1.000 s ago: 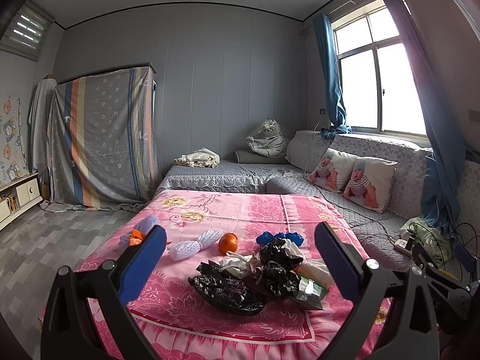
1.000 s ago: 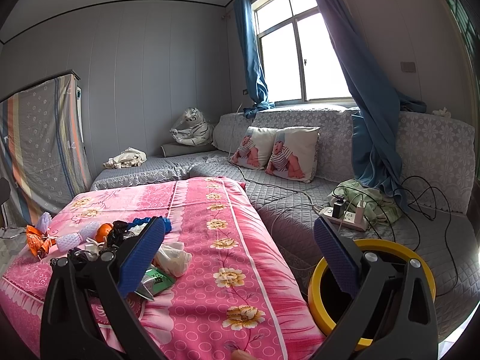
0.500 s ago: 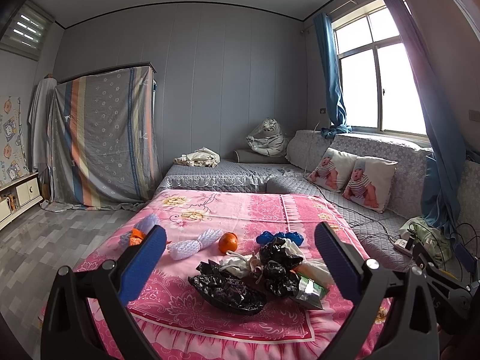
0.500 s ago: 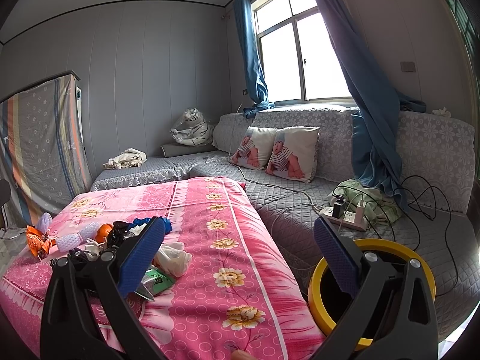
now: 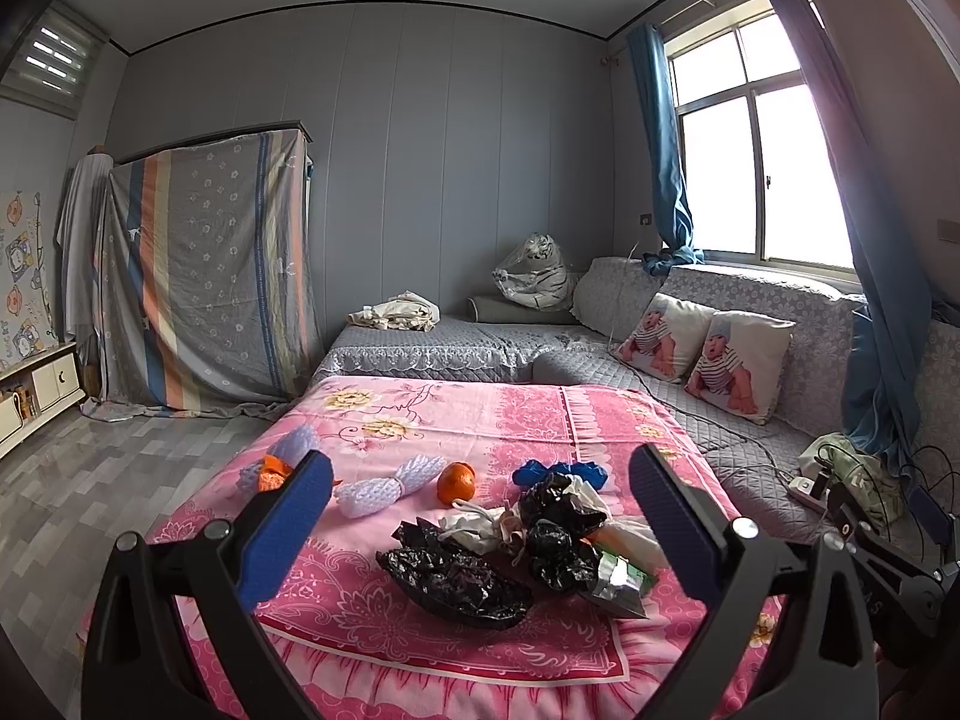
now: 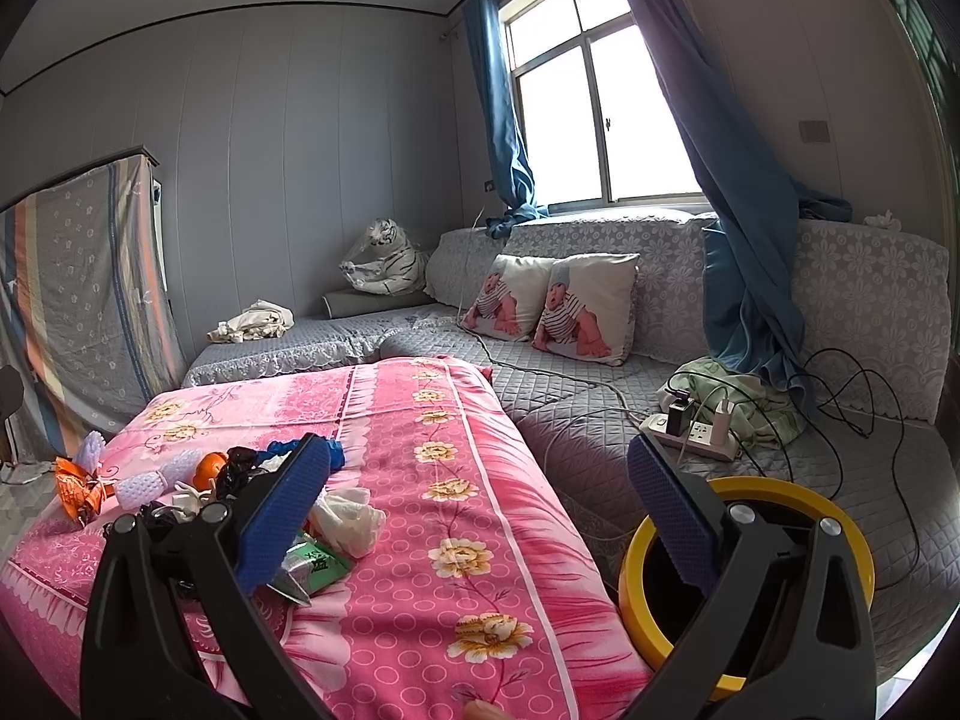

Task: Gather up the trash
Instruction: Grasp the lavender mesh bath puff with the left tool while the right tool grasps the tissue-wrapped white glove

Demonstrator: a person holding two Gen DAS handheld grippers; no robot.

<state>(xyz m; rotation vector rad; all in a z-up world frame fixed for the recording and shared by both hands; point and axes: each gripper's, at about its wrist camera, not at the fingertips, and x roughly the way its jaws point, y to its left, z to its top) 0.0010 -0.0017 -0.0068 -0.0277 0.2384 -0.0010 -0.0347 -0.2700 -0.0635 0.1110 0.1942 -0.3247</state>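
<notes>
A heap of trash lies on the pink flowered cloth (image 5: 480, 420): crumpled black plastic bags (image 5: 456, 576), white tissue (image 5: 480, 525), a green and silver wrapper (image 5: 621, 579), blue scraps (image 5: 558, 471), white foam fruit nets (image 5: 378, 486), an orange (image 5: 456, 482) and an orange wrapper (image 5: 273, 471). My left gripper (image 5: 477, 531) is open and empty, held above the near edge in front of the heap. My right gripper (image 6: 480, 516) is open and empty, to the right of the heap; the tissue (image 6: 348, 519) and wrapper (image 6: 315, 567) lie by its left finger. A yellow-rimmed bin (image 6: 750, 576) stands under its right finger.
A grey quilted sofa (image 6: 600, 408) wraps the far and right sides, with two baby-print cushions (image 6: 552, 306), a toy tiger (image 6: 384, 261) and a power strip with cables (image 6: 690, 435). A striped sheet covers a cabinet (image 5: 204, 276) at the left.
</notes>
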